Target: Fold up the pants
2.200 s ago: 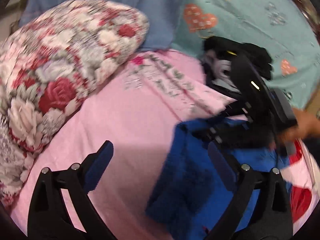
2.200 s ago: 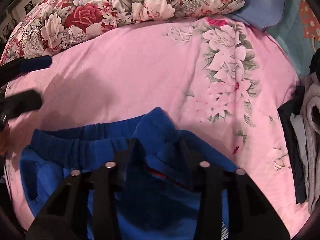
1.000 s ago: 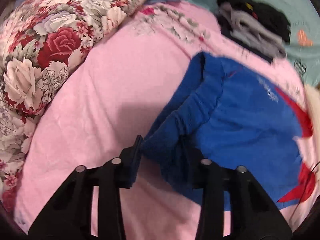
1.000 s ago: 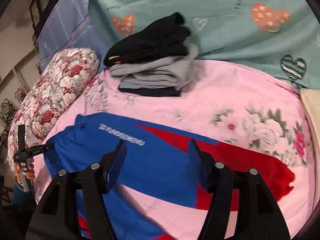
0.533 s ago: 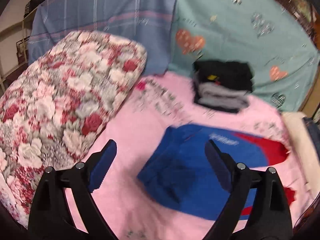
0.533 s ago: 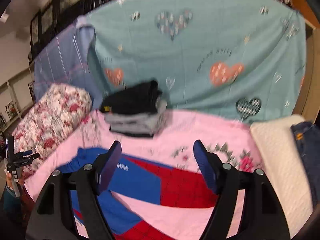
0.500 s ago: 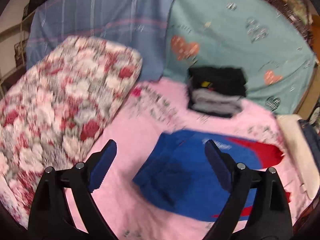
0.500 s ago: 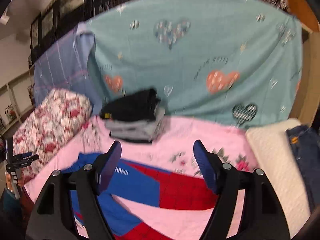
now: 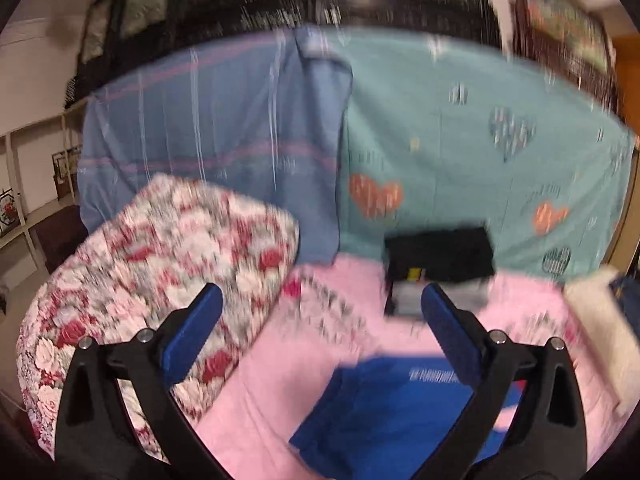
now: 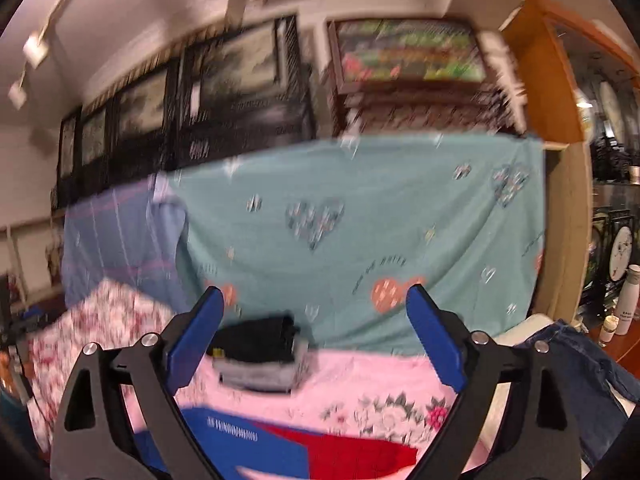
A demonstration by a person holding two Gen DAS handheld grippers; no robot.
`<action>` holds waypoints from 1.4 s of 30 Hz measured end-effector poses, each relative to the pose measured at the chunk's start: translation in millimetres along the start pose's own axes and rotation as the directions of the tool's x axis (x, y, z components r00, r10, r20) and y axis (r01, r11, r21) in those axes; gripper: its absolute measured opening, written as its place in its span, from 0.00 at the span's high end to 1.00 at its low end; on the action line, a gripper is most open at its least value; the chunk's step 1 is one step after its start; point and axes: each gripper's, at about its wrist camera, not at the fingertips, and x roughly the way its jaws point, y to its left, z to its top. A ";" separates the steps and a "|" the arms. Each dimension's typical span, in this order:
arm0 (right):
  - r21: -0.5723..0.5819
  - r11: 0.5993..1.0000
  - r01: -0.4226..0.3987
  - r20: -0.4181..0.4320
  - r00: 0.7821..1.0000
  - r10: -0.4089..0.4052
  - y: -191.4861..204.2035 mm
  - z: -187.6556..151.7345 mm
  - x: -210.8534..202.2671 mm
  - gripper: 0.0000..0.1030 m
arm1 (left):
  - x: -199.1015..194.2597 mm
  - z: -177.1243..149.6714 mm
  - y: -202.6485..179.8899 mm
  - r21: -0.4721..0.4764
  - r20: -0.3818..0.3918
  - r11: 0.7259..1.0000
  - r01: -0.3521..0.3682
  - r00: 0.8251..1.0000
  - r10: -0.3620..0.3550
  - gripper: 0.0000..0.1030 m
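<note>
- Hovering above the bed [image 9: 312, 364], the left hand-held gripper [image 9: 320, 320] was spread wide w/ nothing between its blue pads [image 9: 192, 324]. Same for the right hand-held gripper [image 10: 316, 328]: spread, empty, tilted up toward the wall.
- Pants [image 9: 384, 412] lay flat on the pink floral sheet, blue waist end toward the left gripper. In the right view the pants [image 10: 280, 444] showed a blue part w/ white lettering running into a red part, stretched across the sheet.
- Neither gripper touched the fabric; both were well apart from it. Probably raised so the person could look over the layout before the next pinch — my guess only.
- Laid out lengthwise like that, the pants looked ready for a fold. Whether any fold was already in, can't tell: both views are blurred and the near part is cut off by the frame.
- Stack of folded clothes [image 10: 260, 356], black on top of grey, sat at the far side of the bed against the teal heart-print sheet [image 10: 360, 220] — likely the finished pile, kept out of the working area.
- Floral quilt [image 9: 152, 280] was bunched at the left; jeans [image 10: 576, 364] and a cream cushion [image 9: 596, 320] lay at the right edge.
- Next move, as I judge it: come down and pinch a hem or the waistband w/ each gripper. Soft knit may sag or slip if only one layer gets caught.
</note>
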 end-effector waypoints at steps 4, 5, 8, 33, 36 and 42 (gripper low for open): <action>-0.135 0.986 -0.097 -0.228 0.972 0.064 34.4 -59.0 97.8 0.10 | 97.6 -66.1 -31.9 0.164 -0.200 0.986 0.013 0.980 0.020 0.02; -0.166 0.978 -0.127 -0.281 0.957 0.076 45.0 -76.7 123.4 0.10 | 122.3 -83.4 -38.9 0.193 -0.242 0.981 0.025 0.970 0.023 0.02; -0.230 0.931 -0.283 -0.492 0.859 0.140 75.8 -147.0 213.6 0.10 | 178.0 -116.2 -44.9 0.196 -0.326 0.977 0.085 0.945 -0.016 0.02; -0.238 0.739 -0.630 -0.874 0.471 0.120 121.7 -339.8 406.3 0.95 | 329.4 -163.5 -7.5 -0.284 -0.540 0.937 0.205 0.773 -0.333 0.02; -0.242 0.744 -0.623 -0.863 0.488 0.128 121.4 -333.4 399.6 0.95 | 336.2 -168.5 -9.8 -0.287 -0.549 0.937 0.201 0.767 -0.332 0.02; -0.254 0.744 -0.618 -0.853 0.506 0.129 114.5 -331.2 393.1 0.95 | 346.1 -175.3 -15.8 -0.304 -0.541 0.921 0.243 0.752 -0.377 0.24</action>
